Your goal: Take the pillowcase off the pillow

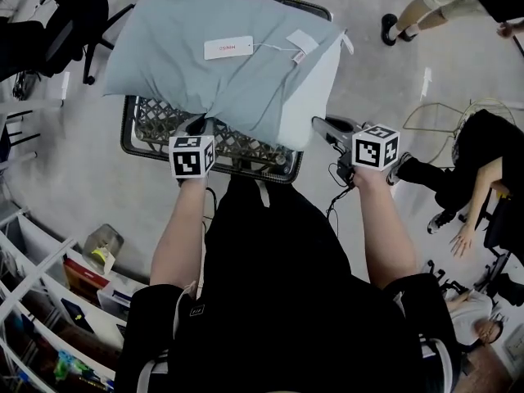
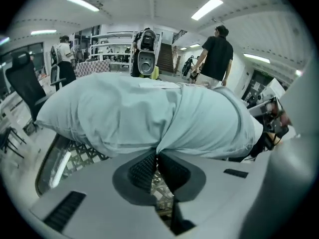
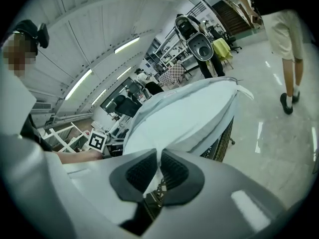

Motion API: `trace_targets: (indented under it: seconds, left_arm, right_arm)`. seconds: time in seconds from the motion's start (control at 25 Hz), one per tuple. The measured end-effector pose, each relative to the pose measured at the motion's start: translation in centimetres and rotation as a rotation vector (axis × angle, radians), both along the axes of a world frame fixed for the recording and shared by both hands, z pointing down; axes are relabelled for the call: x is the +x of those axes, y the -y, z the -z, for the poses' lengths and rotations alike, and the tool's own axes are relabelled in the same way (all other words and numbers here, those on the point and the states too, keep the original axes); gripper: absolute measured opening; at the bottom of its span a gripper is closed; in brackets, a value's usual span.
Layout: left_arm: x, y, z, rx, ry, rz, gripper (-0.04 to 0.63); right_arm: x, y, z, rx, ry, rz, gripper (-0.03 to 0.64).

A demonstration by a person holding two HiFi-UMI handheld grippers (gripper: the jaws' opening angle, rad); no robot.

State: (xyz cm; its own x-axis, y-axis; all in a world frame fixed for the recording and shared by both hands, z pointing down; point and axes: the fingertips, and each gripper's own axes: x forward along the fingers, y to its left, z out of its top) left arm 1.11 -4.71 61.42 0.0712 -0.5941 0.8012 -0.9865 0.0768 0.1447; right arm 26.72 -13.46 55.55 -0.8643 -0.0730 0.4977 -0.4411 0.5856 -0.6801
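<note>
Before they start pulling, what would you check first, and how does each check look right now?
1. Left gripper has the pillowcase: ok, blue fabric is pinched between its shut jaws.
2. Left gripper has the case only, not the filling beneath: cannot tell.
3. Right gripper anchors the pillow: ok, white fabric is clamped between its jaws.
4. Open end of the case is free: ok, the white pillow shows bare at that end in the head view.
5. Pillow is supported: ok, it lies across the wire basket.
6. Room to pull: cannot tell, a person sits on the floor to the right.
</note>
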Motion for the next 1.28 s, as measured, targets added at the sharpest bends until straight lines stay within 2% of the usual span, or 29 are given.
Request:
trace_targets:
  seconds: [0.12, 0.2, 0.24, 0.32, 0.4, 0.56, 0.6, 0.64, 0.72, 0.96, 1.12, 1.28]
  left_arm:
    - [3.4, -2.5, -0.2, -0.024, -0.112, 0.035, 0.041]
    - [7.7, -4.0, 0.1, -0.033, -0.162, -0.023, 0.142]
    - [9.8, -4.5, 0.3, -0.03, -0.174, -0.061, 0.165]
    - [12.6, -4.6, 0.9, -0.009, -0.158, -0.121, 0.196]
    - [13.4, -4.1, 1.4, 0.014, -0.108, -0.132, 0.199]
    - [12.7, -3.2, 1.8, 0.011, -0.034, -0.105, 0.187]
    - [12.4, -3.2, 1.7, 0.005, -0.009, -0.103, 0.13]
    - [12.0, -3.2, 1.7, 0.003, 0.011, -0.098, 0.047]
    - [11.0, -3.2, 1.8, 0.005, 0.025, -0.071, 0.017]
    - [7.0, -2.6, 2.4, 0.03, 0.045, 0.026, 0.014]
    - [4.6, -2.1, 1.9, 0.026, 0.019, 0.071, 0.014]
    - [4.3, -1.7, 2.3, 0.022, 0.009, 0.024, 0.015]
  right_arm:
    - [0.0, -0.4, -0.2, -0.021, 0.015, -0.026, 0.026]
    - [-0.1, -0.8, -0.2, -0.026, 0.029, -0.02, 0.025]
    - [-0.2, -1.0, -0.1, -0.026, 0.037, -0.012, 0.025]
    - [-0.4, -1.5, 0.0, -0.023, 0.051, 0.01, 0.025]
    - [-0.7, -2.5, 0.2, -0.022, 0.062, 0.038, 0.025]
    - [-0.9, -3.7, 0.7, -0.028, 0.088, 0.068, 0.025]
    - [-0.9, -3.7, 0.8, -0.03, 0.094, 0.071, 0.025]
    - [-0.8, -3.7, 0.9, -0.032, 0.1, 0.075, 0.025]
    - [-0.8, -3.8, 1.2, -0.032, 0.115, 0.085, 0.025]
    - [-0.5, -3.7, 1.8, -0.067, 0.165, 0.076, 0.025]
    - [-0.4, -3.9, 1.7, -0.08, 0.167, 0.08, 0.024]
    - [-0.5, -4.2, 1.6, -0.075, 0.154, 0.08, 0.023]
